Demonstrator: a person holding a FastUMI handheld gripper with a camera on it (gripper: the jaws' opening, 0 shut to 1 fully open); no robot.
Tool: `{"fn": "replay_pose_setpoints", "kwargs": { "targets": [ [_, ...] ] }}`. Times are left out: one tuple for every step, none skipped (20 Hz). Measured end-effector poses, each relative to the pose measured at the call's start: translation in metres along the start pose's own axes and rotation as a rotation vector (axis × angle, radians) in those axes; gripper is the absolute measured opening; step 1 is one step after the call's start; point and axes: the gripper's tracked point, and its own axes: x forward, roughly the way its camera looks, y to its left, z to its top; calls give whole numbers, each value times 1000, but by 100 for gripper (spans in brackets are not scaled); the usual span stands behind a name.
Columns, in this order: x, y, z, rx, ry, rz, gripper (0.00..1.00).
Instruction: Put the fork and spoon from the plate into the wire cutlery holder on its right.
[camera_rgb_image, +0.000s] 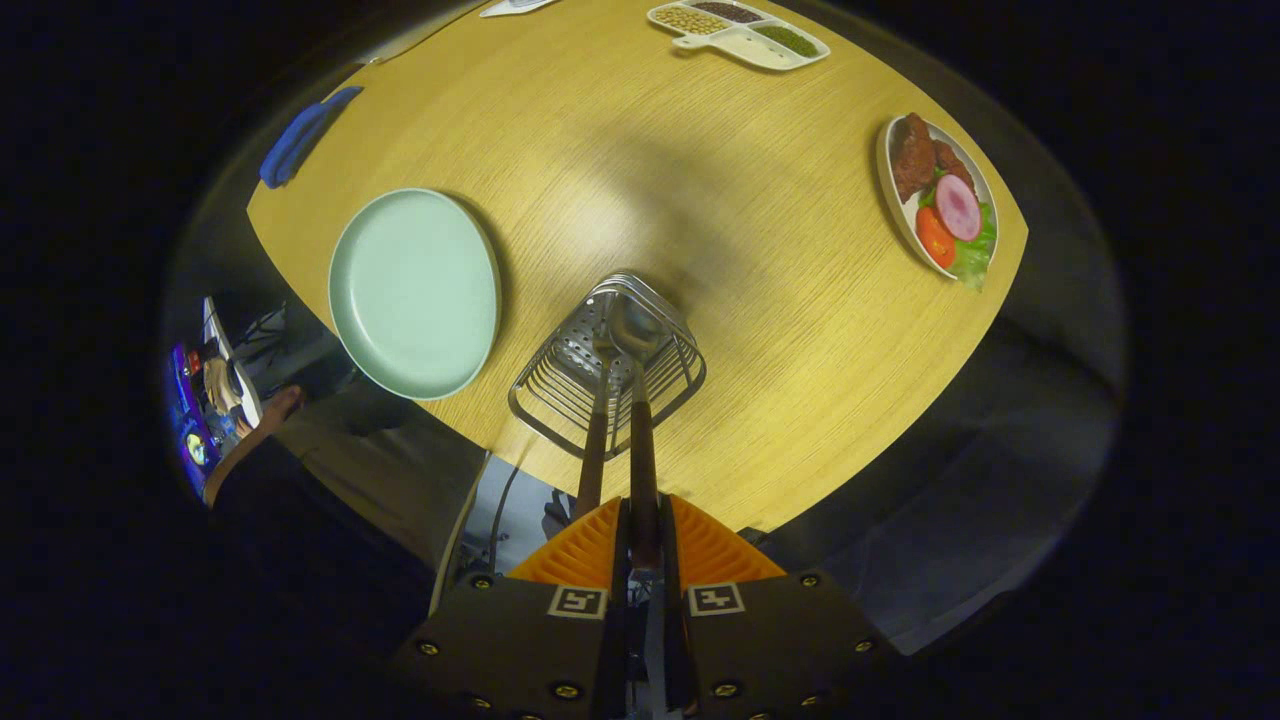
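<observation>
I look straight down on a round wooden table (780, 300). My gripper (641, 512) is shut on the brown handle of the spoon (642, 440). The spoon's metal bowl hangs over the mouth of the wire cutlery holder (560, 405), just ahead of the fingers. The fork (594, 440) stands in the holder, its brown handle leaning out toward my left finger and its head down inside the wires. Left of the holder lies the pale green plate (415, 290), with nothing on it.
A plate of meat and salad (940, 195) sits far right, and a divided dish of beans (740, 30) lies beyond the holder. A blue object (295, 140) lies at the table's left edge. A person's hand and dark sleeve (250, 440) show beside the table's near edge.
</observation>
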Motion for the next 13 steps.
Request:
{"fn": "replay_pose_setpoints", "kwargs": {
  "targets": [
    [-3,2,-3,17,-26,8,16],
    [-9,3,-4,29,-53,16,17],
    [-14,4,-7,43,-84,17,17],
    [-20,4,-8,61,-125,11,17],
    [-27,4,-8,82,-175,5,17],
    [-35,6,-8,105,-234,4,17],
    [-42,11,-7,131,-300,8,17],
    [-50,17,-6,151,-364,14,17],
    [-62,26,-5,179,-452,23,17],
    [-73,36,-1,209,-539,34,17],
    [-82,46,1,235,-627,50,17],
    [-96,58,5,259,-727,70,17],
    [-106,66,8,291,-826,81,17]
  ]
}}
